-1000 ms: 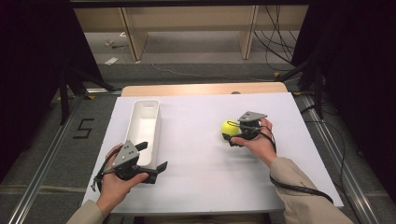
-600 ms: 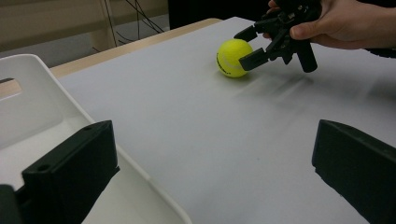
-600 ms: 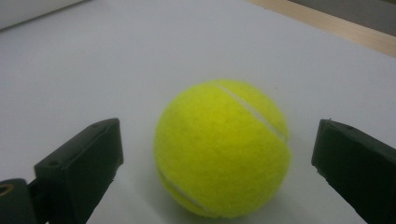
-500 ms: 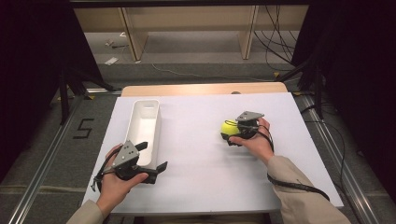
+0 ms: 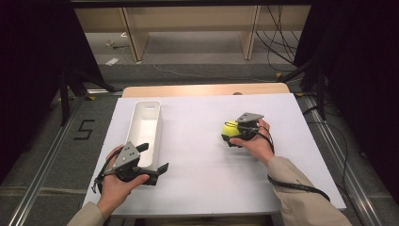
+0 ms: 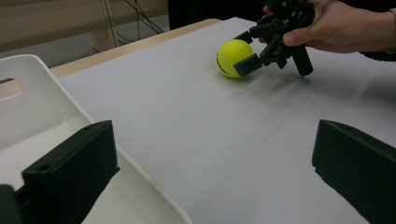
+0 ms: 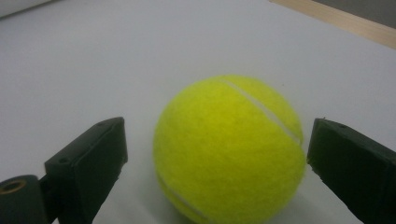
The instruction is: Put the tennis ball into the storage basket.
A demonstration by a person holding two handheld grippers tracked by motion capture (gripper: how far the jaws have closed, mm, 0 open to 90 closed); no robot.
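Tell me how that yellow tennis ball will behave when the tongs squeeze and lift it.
The tennis ball is round and sits free on the flat white table, so a one-sided nudge would likely roll it. Its fuzzy felt probably grips well. The right tongs, just closing, straddle it with a gap at one side.

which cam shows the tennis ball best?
Right gripper view: the tennis ball is large and sharp between the jaws, seam visible. Left gripper view shows it smaller, far off. High view shows it small and partly covered.

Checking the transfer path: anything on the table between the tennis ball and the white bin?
Nothing visible. The tennis ball sits between the jaws of the right gripper, which have just been closing. Only bare white tabletop separates it from the white bin.
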